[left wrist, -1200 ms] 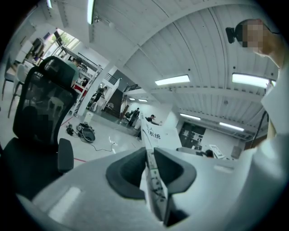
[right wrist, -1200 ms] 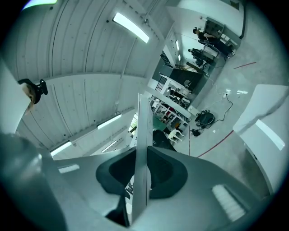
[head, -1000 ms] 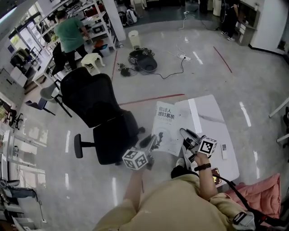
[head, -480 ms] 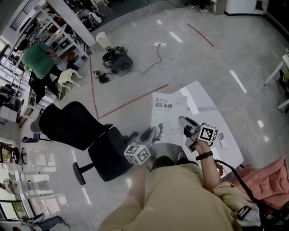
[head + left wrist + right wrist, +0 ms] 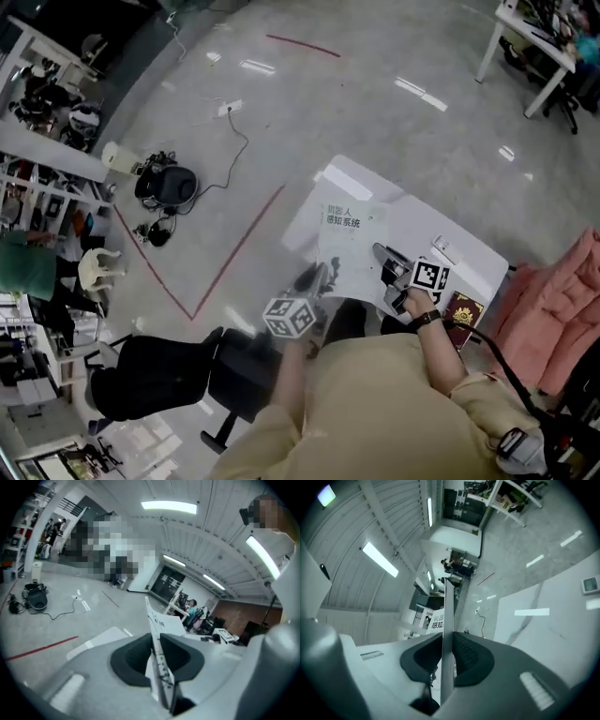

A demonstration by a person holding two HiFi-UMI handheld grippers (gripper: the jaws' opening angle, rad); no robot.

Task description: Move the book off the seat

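The book (image 5: 345, 246), white-covered with green print, is off the seat and lies face up over the left part of the white worktop (image 5: 450, 230); whether it rests on the surface cannot be told. Both grippers hold its near edge. The left gripper (image 5: 316, 279) has its fingers nearly together, pinching the book's thin edge (image 5: 159, 665). The right gripper (image 5: 385, 262) does the same at the other corner, its fingers clamped on the edge (image 5: 447, 660). A small white device (image 5: 442, 248) and a maroon booklet (image 5: 463, 308) lie on the worktop beside the right gripper. The black office chair (image 5: 173, 384) stands well apart on the floor, its seat bare.
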